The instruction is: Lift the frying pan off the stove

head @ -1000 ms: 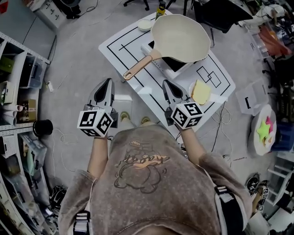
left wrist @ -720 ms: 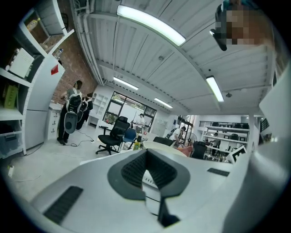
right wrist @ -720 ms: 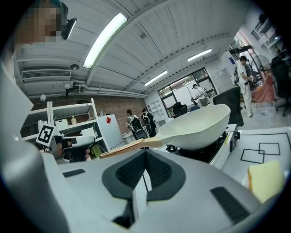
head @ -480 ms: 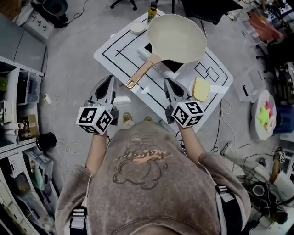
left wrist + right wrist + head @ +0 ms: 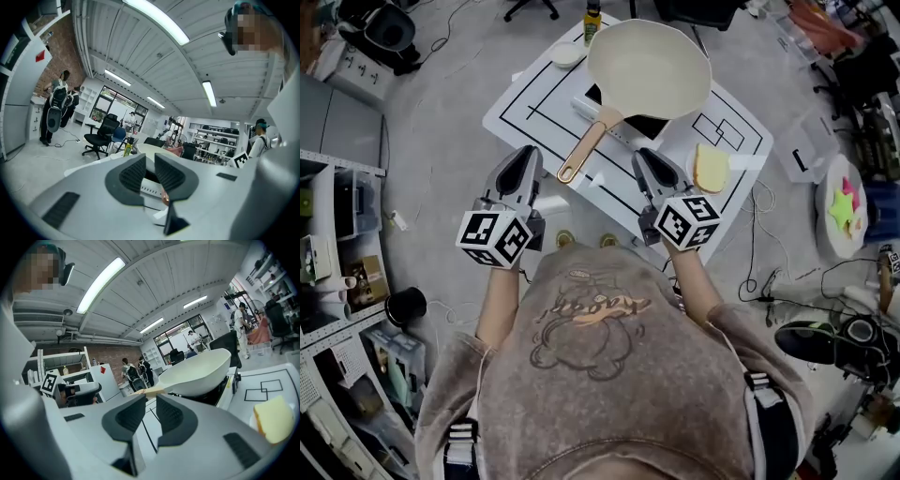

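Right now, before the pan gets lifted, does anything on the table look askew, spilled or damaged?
Nothing stands out. The frying pan sits upright and empty on the stove, its handle pointing toward the person's left. The white table around it shows no spills or damage.

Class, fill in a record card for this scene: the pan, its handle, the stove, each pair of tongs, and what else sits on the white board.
frying pan: cream, empty, resting on the stove
stove: dark burner on the white lined board
handle: tan, pointing toward the person, untouched
left tongs: jaws have just been opening, slightly apart, nothing between them
right tongs: likewise just opening, nothing between them
also on board: pale yellow slab, small white dish, bottle
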### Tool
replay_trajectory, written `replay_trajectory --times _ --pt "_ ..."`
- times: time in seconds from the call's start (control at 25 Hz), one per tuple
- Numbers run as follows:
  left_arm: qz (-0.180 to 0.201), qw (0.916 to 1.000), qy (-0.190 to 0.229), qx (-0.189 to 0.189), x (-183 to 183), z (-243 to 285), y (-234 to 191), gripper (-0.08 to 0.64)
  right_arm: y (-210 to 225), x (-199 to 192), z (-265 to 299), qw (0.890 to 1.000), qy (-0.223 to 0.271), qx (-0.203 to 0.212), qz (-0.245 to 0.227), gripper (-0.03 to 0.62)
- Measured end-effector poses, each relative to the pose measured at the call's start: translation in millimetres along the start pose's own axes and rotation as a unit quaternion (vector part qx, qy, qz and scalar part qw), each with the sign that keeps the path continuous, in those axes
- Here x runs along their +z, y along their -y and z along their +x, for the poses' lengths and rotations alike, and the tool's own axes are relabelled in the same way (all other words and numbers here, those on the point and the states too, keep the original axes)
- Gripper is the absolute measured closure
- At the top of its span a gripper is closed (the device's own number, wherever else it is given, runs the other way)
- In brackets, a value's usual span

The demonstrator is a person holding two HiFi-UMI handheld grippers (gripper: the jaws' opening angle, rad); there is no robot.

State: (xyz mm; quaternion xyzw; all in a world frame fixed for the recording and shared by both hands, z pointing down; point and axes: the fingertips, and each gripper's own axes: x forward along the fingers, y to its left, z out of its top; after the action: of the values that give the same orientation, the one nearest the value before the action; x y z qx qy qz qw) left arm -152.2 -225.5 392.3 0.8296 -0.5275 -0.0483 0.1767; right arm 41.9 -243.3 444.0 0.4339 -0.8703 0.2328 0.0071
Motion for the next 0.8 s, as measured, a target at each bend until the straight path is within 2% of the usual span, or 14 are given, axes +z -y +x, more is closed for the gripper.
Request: replay_trajectory --times 0.04,0.24,0.32,0.36,0.52,0.64,0.8 --pt "-0.004 1.0000 -0.001 -0.005 0 2 0 0.486 1 -1 1 1.000 -0.001 0.001 0.007 0.518" --pt "-0.017 0.9993 -0.014 -0.031 -2 9 2 0.384 1 -3 10 0.999 -0.015 0.025 0.036 0.377" --pt "-0.028 0.9987 -0.014 -0.041 -2 12 1 0.299 0 -4 14 0.998 -0.019 0.038 0.053 0.306" --pt "-0.033 0.9982 -0.015 -0.048 -2 13 1 0.263 -1 -3 17 0.997 -0.019 0.046 0.065 0.271" --pt "-0.061 0.9932 -0.044 -0.089 -11 22 5 0.217 -5 -3 27 0.985 -0.019 0.091 0.145 0.123" --pt "-0.079 0.9872 -0.070 -0.120 -18 28 10 0.210 -11 -6 34 0.977 -0.032 0.120 0.172 0.097" --pt "-0.097 0.9801 -0.095 -0.145 -26 38 12 0.210 -16 -8 45 0.965 -0.041 0.147 0.214 0.095"
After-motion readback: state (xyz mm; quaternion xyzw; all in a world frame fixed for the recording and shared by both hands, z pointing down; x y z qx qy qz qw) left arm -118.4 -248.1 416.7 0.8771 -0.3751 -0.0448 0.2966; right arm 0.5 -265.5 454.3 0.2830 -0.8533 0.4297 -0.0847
